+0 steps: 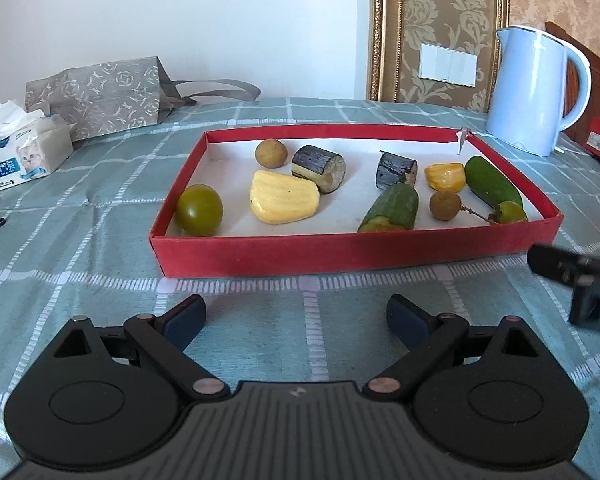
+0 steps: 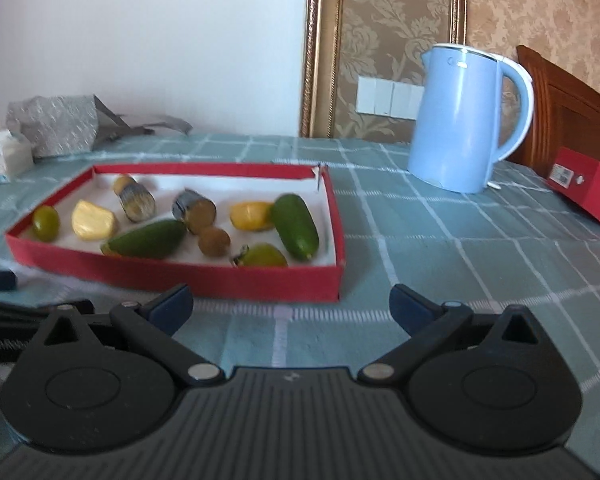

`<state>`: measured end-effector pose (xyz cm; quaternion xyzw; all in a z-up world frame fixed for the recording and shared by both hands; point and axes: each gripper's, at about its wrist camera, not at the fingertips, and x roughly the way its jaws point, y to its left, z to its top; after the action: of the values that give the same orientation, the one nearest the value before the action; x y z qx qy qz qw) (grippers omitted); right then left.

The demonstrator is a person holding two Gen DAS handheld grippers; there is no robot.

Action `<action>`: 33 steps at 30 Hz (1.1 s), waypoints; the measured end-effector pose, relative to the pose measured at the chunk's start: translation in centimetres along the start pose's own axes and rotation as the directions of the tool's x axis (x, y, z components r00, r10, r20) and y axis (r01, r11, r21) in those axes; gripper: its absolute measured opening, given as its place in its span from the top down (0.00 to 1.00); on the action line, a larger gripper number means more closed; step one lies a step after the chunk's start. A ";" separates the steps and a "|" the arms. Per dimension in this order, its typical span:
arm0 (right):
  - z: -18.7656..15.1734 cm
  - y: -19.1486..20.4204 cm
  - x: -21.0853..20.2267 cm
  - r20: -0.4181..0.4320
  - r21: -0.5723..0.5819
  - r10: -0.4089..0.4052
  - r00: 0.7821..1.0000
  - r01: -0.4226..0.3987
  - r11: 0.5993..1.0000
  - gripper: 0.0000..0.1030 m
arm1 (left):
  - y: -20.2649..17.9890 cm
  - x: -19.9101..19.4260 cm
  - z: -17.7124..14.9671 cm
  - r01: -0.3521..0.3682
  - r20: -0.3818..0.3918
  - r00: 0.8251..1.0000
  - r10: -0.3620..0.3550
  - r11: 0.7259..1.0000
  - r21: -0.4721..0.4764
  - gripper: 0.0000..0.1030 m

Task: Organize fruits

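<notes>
A shallow red box sits on the checked cloth and holds several fruit pieces: a green round fruit, a yellow wedge, a brown longan, two dark sugarcane chunks, two green cucumber pieces and a small yellow piece. My left gripper is open and empty, just in front of the box. My right gripper is open and empty, in front of the box's right corner; it also shows at the right edge of the left wrist view.
A light blue kettle stands behind the box at the right. A second red box lies at the far right. A patterned paper bag and a tissue pack sit at the back left.
</notes>
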<state>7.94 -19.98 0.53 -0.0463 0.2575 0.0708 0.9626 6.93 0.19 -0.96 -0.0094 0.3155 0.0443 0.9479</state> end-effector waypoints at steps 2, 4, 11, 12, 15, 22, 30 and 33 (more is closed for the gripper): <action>-0.2 0.5 0.1 -0.006 -0.029 -0.023 1.000 0.023 0.999 0.00 | 0.1 0.0 0.1 -0.004 -0.002 1.000 0.004 1.000 -0.014 0.05; -0.3 1.0 0.2 -0.001 -0.054 -0.049 0.999 0.049 0.997 0.00 | 0.3 0.0 0.2 -0.002 0.002 1.000 0.002 0.999 -0.035 0.05; -0.4 1.3 0.7 -0.019 -0.041 -0.084 0.996 0.083 0.996 0.00 | 0.4 -0.4 0.6 0.013 0.012 1.000 -0.012 0.996 -0.086 0.05; -0.4 1.4 0.8 -0.020 -0.041 -0.089 0.996 0.088 0.995 0.00 | 0.3 -0.5 0.6 0.012 0.015 1.000 -0.011 0.996 -0.085 0.05; -0.3 1.5 1.1 -0.030 -0.031 -0.099 0.995 0.098 0.995 0.00 | 0.2 -0.8 0.8 0.011 0.027 1.000 -0.009 0.996 -0.092 0.05; -0.3 1.9 1.5 -0.046 -0.020 -0.106 0.993 0.105 0.994 0.00 | -0.6 -1.2 1.1 0.015 0.037 0.999 -0.012 0.996 -0.089 0.05; -0.1 1.6 2.0 -0.058 0.004 -0.111 0.992 0.111 0.994 0.00 | -1.3 -1.4 1.5 0.006 0.050 0.999 -0.003 0.998 -0.067 0.05; -0.1 1.2 2.1 -0.064 0.025 -0.105 0.992 0.107 0.994 0.00 | -1.6 -1.6 1.7 0.009 0.065 0.998 -0.005 0.998 -0.059 0.05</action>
<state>9.48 -18.60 -0.62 -0.0483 0.2856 0.0145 0.9570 6.84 -1.45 1.30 -0.0372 0.2829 0.0507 0.9571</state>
